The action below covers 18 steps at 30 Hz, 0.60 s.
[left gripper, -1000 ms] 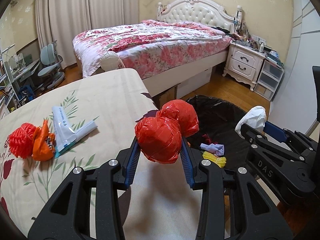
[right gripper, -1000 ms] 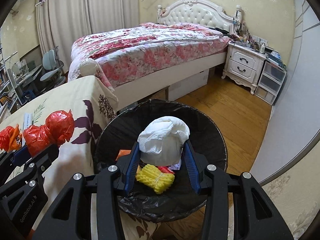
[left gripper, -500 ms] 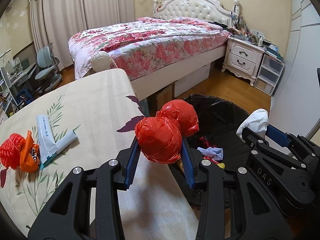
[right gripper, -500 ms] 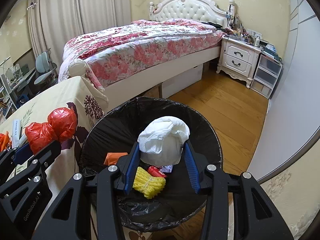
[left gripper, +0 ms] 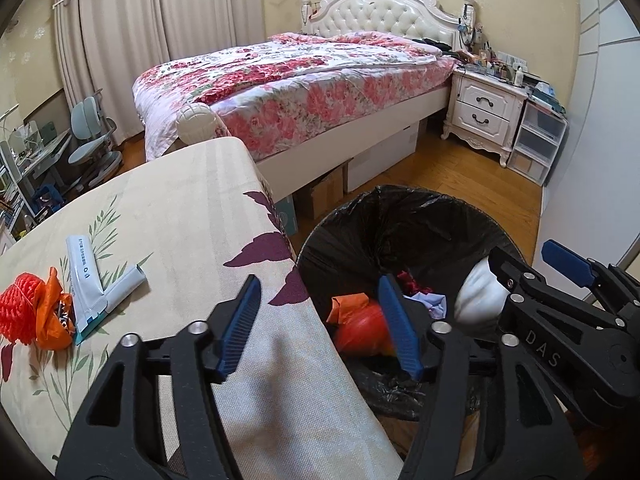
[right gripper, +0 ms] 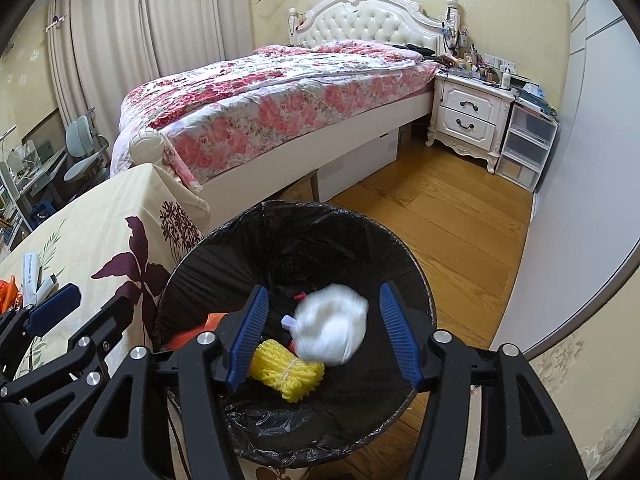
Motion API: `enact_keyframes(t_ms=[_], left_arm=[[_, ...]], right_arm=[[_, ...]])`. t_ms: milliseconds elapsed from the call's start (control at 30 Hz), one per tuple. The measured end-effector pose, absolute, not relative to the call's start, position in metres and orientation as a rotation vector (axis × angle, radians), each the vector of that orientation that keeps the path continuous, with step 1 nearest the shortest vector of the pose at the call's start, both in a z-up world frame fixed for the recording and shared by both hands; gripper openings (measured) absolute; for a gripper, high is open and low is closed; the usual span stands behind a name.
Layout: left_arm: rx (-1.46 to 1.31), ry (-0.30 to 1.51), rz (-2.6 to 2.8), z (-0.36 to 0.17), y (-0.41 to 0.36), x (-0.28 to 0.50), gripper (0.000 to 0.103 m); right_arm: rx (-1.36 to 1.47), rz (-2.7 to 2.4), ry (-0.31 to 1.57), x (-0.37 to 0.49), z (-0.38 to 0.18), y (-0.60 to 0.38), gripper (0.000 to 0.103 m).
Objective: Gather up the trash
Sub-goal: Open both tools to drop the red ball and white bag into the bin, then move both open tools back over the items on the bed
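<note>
My left gripper [left gripper: 320, 316] hangs over the table edge and the bin rim, its jaws opening with nothing between them. The red plastic bag ball [left gripper: 360, 332] lies blurred inside the black-lined bin [left gripper: 400, 216], just past the right finger. My right gripper [right gripper: 324, 332] is above the bin [right gripper: 360, 224], its jaws also opening. The white paper wad [right gripper: 332, 328] is blurred between them, clear of both pads. A yellow net bundle [right gripper: 288, 372] lies in the bin. On the table remain an orange-red net with an orange wrapper [left gripper: 28, 316] and a white tube pack [left gripper: 88, 284].
The floral-cloth table [left gripper: 180, 208] borders the bin on the left. A bed [left gripper: 300, 80] with boxes beneath stands behind. A white nightstand [left gripper: 484, 116] and plastic drawers [left gripper: 536, 144] are at the far right. Wooden floor [right gripper: 460, 220] lies right of the bin.
Both grippers have opened. The red bag ball has dropped from the left jaws into the bin; the white wad has come free of the right pads. The left gripper has shifted toward the bin.
</note>
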<state>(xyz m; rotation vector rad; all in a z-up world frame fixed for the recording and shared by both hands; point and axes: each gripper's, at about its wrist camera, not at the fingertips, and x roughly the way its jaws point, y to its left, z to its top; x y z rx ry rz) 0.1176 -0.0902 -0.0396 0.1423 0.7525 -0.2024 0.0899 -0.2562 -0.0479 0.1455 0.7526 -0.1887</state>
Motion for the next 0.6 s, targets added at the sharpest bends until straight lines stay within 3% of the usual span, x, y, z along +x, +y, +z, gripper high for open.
enact_keyframes(t_ms=[267, 600], left_arm=[[0.124, 0.734, -0.188, -0.032, -0.081, 0.114, 0.078], [0.102, 0.706, -0.151, -0.018, -0.062, 0.108, 0.084]], right_arm=[[0.161, -0.218, 0.736, 0.087, -0.043, -0.263, 0.067], [0.143, -0.222, 0.724, 0.081, -0.037, -0.257, 0.075]])
